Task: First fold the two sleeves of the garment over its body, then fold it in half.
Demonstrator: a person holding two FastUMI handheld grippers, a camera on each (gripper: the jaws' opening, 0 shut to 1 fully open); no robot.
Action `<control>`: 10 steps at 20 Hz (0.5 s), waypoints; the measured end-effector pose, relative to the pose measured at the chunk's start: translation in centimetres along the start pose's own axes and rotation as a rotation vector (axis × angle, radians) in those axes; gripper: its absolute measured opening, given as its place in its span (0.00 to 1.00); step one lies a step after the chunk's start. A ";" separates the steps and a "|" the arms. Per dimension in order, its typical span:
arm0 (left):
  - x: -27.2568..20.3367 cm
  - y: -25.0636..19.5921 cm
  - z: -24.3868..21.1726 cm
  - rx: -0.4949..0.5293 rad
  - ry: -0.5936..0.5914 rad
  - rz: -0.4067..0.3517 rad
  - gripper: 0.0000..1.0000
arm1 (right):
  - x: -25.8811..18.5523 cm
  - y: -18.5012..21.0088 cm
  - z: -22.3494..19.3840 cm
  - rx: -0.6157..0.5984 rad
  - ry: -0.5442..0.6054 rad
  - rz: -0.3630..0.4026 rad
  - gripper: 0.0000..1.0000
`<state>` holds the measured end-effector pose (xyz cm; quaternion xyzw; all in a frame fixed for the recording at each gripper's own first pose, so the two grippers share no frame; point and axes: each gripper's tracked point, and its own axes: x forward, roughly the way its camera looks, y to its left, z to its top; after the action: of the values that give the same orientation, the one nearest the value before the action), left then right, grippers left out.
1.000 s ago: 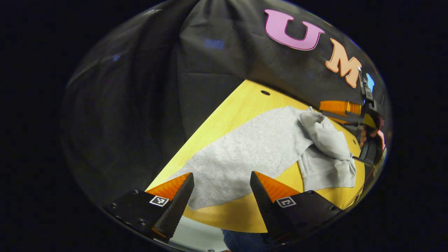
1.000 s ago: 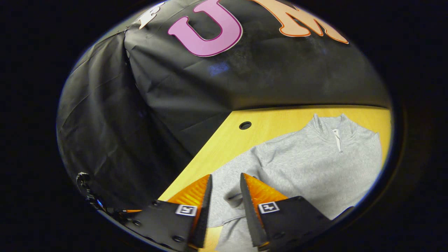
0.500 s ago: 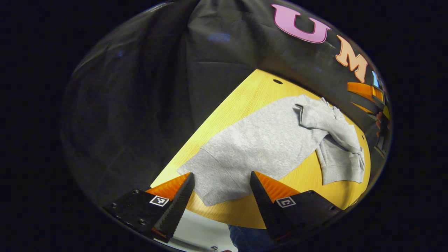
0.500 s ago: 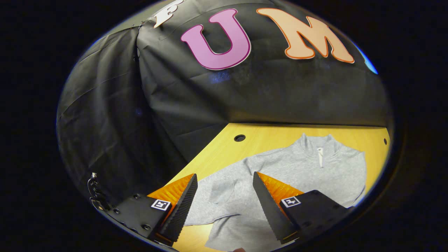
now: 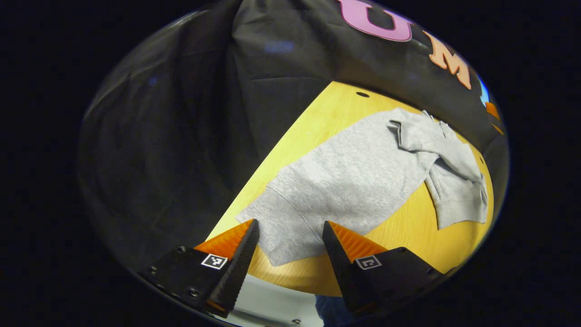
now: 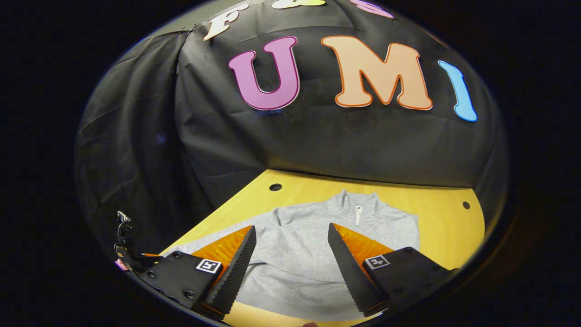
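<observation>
A grey zip-neck sweatshirt (image 5: 354,177) lies flat on the yellow wooden table (image 5: 408,236). Its hem is nearest my left gripper (image 5: 289,227), which hovers open just above that edge. One sleeve (image 5: 426,141) lies bunched across the far part of the body, cuff on the chest. A flap of that sleeve (image 5: 458,200) spills onto the table on the right. In the right gripper view the sweatshirt (image 6: 308,245) lies with its collar and zip (image 6: 358,213) at the far end. My right gripper (image 6: 291,229) is open above the body, holding nothing.
The booth's black cloth walls stand close behind and to the left of the table. The tabletop has small round holes (image 6: 275,187) (image 6: 463,205) near its far edge. Bare wood (image 6: 445,236) shows to the right of the garment.
My right gripper opened, let go of the sleeve onto the body, and drew back and up. My left gripper stayed open by the hem, shifting slightly.
</observation>
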<state>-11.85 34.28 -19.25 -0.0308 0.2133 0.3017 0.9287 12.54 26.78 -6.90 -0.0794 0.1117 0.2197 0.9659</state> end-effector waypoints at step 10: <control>1.0 -1.2 1.2 -0.004 -0.005 -0.015 0.24 | -6.6 -5.0 -0.6 0.017 -0.014 -0.145 0.98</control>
<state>-10.04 34.06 -18.67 -0.0336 0.2099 0.2952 0.9315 8.90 19.50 -5.31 -0.0776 0.1006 0.1487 0.9807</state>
